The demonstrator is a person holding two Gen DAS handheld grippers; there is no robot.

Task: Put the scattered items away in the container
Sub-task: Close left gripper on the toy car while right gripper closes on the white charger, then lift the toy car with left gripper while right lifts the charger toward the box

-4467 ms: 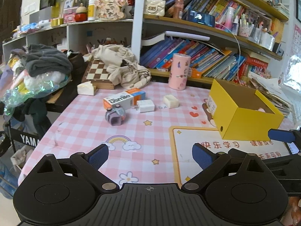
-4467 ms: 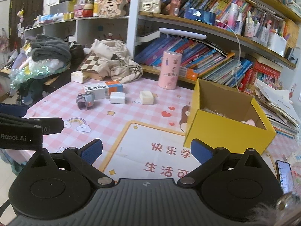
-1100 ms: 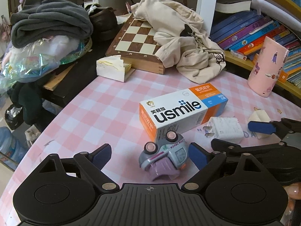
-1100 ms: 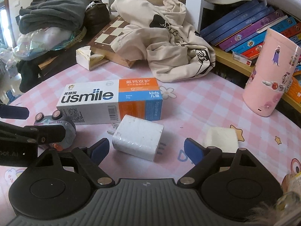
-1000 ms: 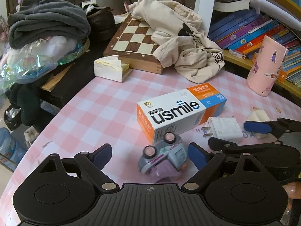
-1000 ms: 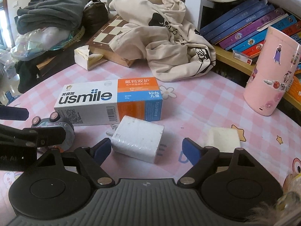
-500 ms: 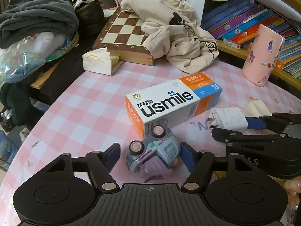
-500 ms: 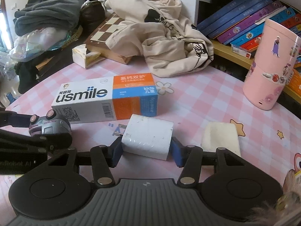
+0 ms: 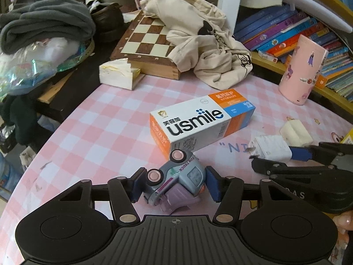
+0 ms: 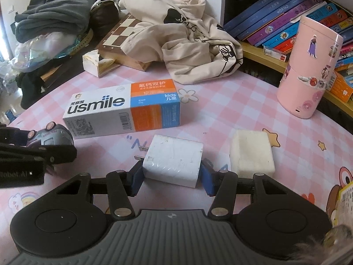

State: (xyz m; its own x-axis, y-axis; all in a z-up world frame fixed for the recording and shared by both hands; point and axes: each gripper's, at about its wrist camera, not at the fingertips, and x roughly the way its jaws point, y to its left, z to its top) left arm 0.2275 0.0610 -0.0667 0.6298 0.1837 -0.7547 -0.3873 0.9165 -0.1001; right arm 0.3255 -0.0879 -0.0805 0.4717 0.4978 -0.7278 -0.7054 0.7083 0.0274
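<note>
On the pink checked table [image 9: 92, 128], left wrist view, left gripper [image 9: 174, 185] just closed, pads against the toy truck [image 9: 176, 181] lying tilted just before the box [image 9: 198, 121], right wrist view, right gripper [image 10: 172, 176] clamped on the charger [image 10: 174, 159], sponge [image 10: 251, 154] just beside.

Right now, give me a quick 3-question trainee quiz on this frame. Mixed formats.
1. True or false: the left gripper is closed on the toy car.
2. What does the right gripper hold? A) sponge B) white charger C) toothpaste box
3. Fill in: the sponge lies on the ____ side of the charger in the right wrist view.

Key: 1 true, the car sits on its side between the pads, wheels facing the toothpaste box. 2 B. 3 right; the two are apart.
</note>
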